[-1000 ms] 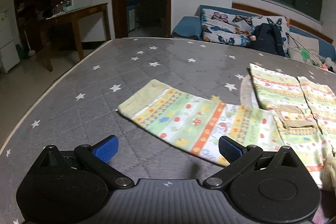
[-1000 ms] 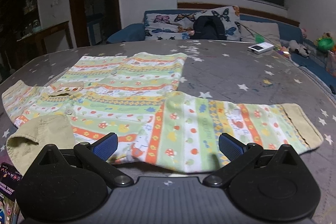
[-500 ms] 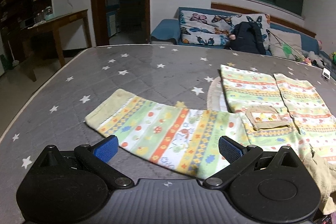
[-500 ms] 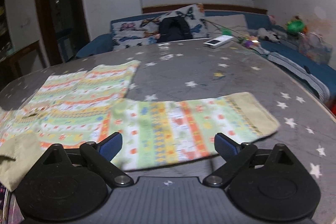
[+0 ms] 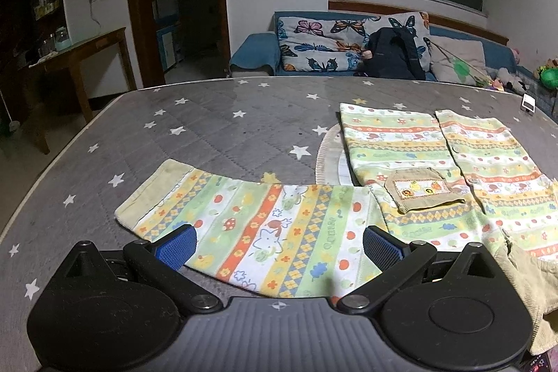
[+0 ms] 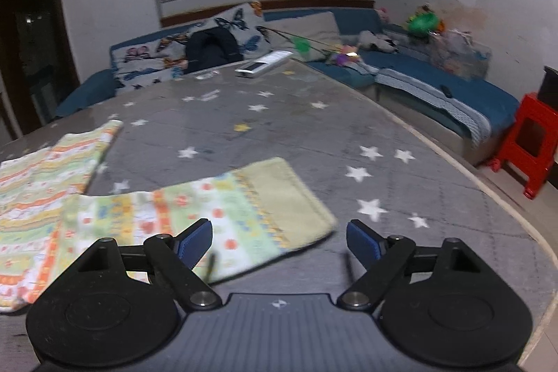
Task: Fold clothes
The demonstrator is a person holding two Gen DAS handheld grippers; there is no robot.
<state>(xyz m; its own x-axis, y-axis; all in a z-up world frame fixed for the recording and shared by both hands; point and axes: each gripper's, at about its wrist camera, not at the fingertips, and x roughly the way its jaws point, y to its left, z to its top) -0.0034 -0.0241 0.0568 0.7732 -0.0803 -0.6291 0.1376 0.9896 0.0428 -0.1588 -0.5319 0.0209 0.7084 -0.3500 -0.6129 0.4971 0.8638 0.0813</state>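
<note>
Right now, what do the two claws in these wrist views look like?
Both match. The left claw and right claw each have two blue ribbed pads on black linkage arms with silver pivot screws. The arms run back to two round black housings either side of a grey ridged plate bearing a small crosshair mark. No cables, hands or sleeves show.

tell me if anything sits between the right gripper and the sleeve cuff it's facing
Nothing visible does. The right gripper has open jaws that have just been closing, with nothing between them. The sleeve cuff lies flat on the star-patterned table just ahead, toward the left finger, and only bare table separates them.
</note>
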